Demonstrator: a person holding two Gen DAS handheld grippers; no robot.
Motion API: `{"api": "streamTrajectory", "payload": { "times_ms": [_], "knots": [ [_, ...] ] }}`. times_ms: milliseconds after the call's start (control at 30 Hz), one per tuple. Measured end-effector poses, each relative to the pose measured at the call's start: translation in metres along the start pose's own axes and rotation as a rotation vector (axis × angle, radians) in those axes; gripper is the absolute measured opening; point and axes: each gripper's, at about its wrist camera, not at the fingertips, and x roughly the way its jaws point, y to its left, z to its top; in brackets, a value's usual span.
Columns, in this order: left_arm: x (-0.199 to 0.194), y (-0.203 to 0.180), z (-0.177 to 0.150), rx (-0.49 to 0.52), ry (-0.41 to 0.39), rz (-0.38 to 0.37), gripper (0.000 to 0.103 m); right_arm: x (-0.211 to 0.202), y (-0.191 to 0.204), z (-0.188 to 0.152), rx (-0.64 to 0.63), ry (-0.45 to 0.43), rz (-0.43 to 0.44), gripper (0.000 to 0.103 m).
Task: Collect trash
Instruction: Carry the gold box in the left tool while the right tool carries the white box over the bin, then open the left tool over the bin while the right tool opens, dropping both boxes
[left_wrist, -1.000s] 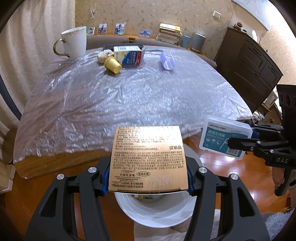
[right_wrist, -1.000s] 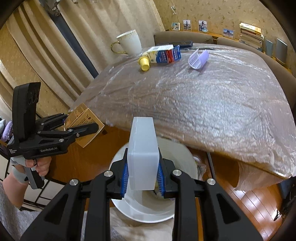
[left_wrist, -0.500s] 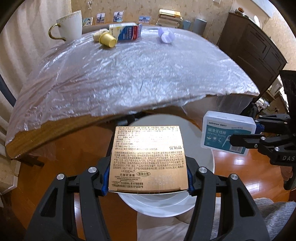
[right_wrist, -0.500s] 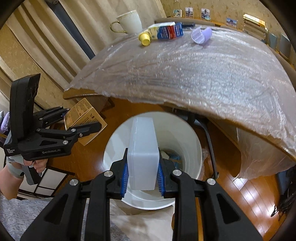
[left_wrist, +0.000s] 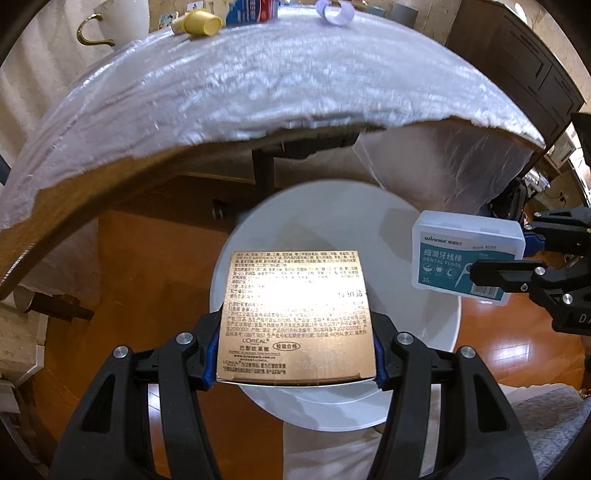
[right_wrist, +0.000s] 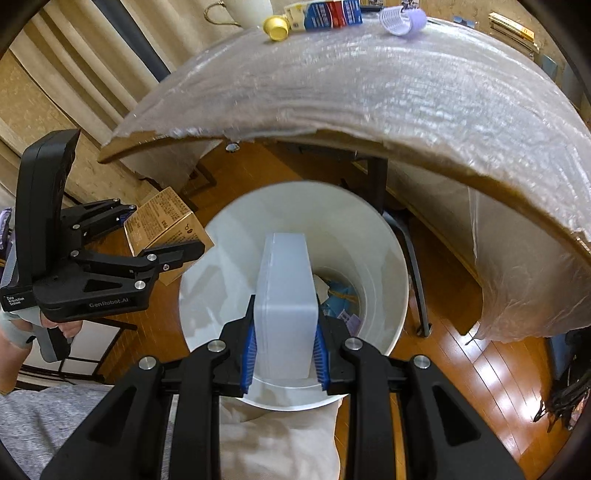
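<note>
My left gripper (left_wrist: 293, 358) is shut on a gold cardboard box (left_wrist: 295, 314) and holds it over the near left rim of a white bin (left_wrist: 332, 214) on the floor. My right gripper (right_wrist: 284, 354) is shut on a translucent white dental floss box (right_wrist: 286, 306) held above the bin (right_wrist: 229, 258), which has some trash at its bottom (right_wrist: 340, 299). The floss box (left_wrist: 465, 258) and right gripper (left_wrist: 517, 262) show at the right of the left wrist view. The gold box (right_wrist: 162, 225) and left gripper (right_wrist: 147, 236) show at the left of the right wrist view.
A table under crinkled plastic (left_wrist: 258, 85) overhangs the bin's far side. On its far end lie a yellow cup (left_wrist: 201, 24), a carton (right_wrist: 325, 13), a lilac scoop (right_wrist: 402, 18) and a white mug (left_wrist: 122, 20). Table legs (right_wrist: 380, 181) stand behind the bin. A dark cabinet (left_wrist: 524, 66) stands right.
Both grippers have dropped below the table's edge and tilted down over the bin, each still holding its box. The bin now fills the middle of both views.
</note>
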Motion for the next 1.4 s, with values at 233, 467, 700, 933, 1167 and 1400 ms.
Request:
{"api": "streamTrajectory", "payload": {
  "times_ms": [233,467,700,933,1167,1400],
  "knots": [
    [0.018,0.0,-0.003,0.022,0.035,0.009,0.059,0.02,-0.001,0.0,0.011,0.028,-0.009,0.026],
    [0.029,-0.004,0.001,0.038,0.061,0.021,0.059,0.038,-0.004,0.004,0.015,0.053,-0.032,0.026],
    [0.04,-0.008,0.002,0.052,0.079,0.034,0.059,0.05,-0.004,0.004,0.009,0.067,-0.06,0.026],
    [0.051,-0.008,0.0,0.055,0.096,0.04,0.059,0.06,-0.004,0.004,0.002,0.078,-0.083,0.026],
    [0.057,-0.009,0.001,0.058,0.106,0.047,0.059,0.066,-0.006,0.003,0.005,0.091,-0.091,0.026],
    [0.065,-0.008,0.001,0.064,0.121,0.046,0.059,0.069,-0.011,0.003,0.013,0.103,-0.095,0.026]
  ]
}}
